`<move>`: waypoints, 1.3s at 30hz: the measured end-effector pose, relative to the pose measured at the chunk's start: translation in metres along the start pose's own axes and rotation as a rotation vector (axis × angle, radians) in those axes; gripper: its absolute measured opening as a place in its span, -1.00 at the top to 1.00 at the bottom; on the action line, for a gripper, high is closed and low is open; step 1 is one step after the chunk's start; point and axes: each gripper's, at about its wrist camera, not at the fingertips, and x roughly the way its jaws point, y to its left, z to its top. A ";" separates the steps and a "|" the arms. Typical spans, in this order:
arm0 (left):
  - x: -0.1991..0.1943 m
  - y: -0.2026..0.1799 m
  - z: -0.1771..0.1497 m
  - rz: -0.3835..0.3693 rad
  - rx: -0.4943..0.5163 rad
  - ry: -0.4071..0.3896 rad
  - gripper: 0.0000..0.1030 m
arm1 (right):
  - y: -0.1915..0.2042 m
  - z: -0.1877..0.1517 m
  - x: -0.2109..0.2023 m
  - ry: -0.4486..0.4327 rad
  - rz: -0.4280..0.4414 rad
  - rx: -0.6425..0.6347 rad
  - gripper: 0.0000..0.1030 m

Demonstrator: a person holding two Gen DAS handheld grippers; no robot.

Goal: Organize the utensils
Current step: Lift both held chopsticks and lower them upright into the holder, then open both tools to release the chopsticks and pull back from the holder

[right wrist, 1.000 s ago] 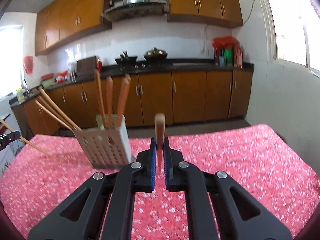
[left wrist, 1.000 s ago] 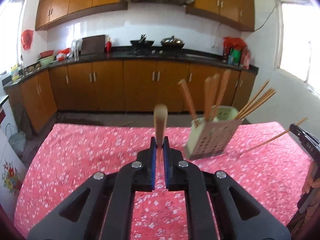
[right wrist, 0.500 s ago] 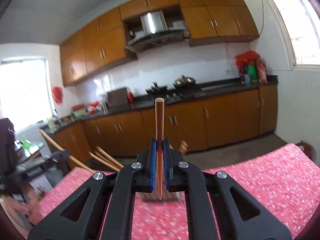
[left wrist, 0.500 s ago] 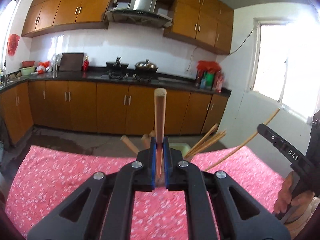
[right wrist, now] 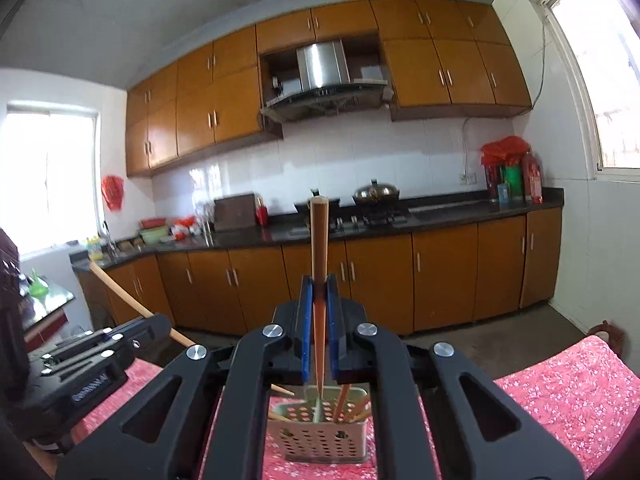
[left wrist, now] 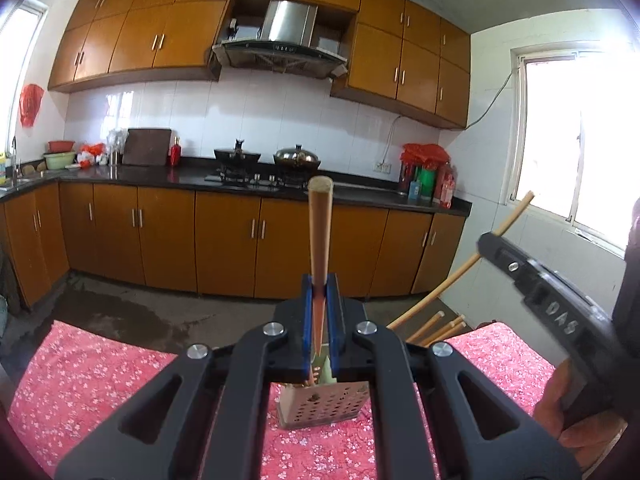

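A wooden chopstick (left wrist: pixel 319 240) is held upright, thick end up, by the left gripper (left wrist: pixel 320 320), its blue pads pressed onto it. Another chopstick (right wrist: pixel 319 256) is pinched likewise, upright, in the right gripper (right wrist: pixel 319 320) above the perforated holder (right wrist: pixel 318 436)

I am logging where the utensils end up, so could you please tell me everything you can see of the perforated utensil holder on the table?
The utensil holder is a pale box, plastic by its look, its front wall pierced with rows of round holes. It stands upright on the red floral tablecloth, directly below both grippers and partly hidden by them. Several wooden chopsticks already lean inside it. Neither held chopstick is seen touching it.
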 end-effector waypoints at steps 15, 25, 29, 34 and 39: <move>-0.003 0.021 -0.010 0.000 -0.053 0.005 0.23 | -0.010 -0.006 -0.003 0.026 -0.026 0.017 0.34; -0.091 0.029 -0.048 0.115 0.059 -0.051 -0.92 | -0.013 -0.034 -0.078 0.006 -0.109 -0.014 -0.97; -0.114 0.035 -0.083 0.180 0.085 -0.017 -0.92 | -0.012 -0.062 -0.100 0.047 -0.166 -0.009 -0.97; -0.136 0.039 -0.127 0.227 0.076 0.038 -0.92 | -0.003 -0.093 -0.120 0.085 -0.213 -0.033 -0.97; -0.160 0.030 -0.158 0.260 0.104 0.002 -0.92 | 0.008 -0.121 -0.140 0.102 -0.221 -0.067 -0.97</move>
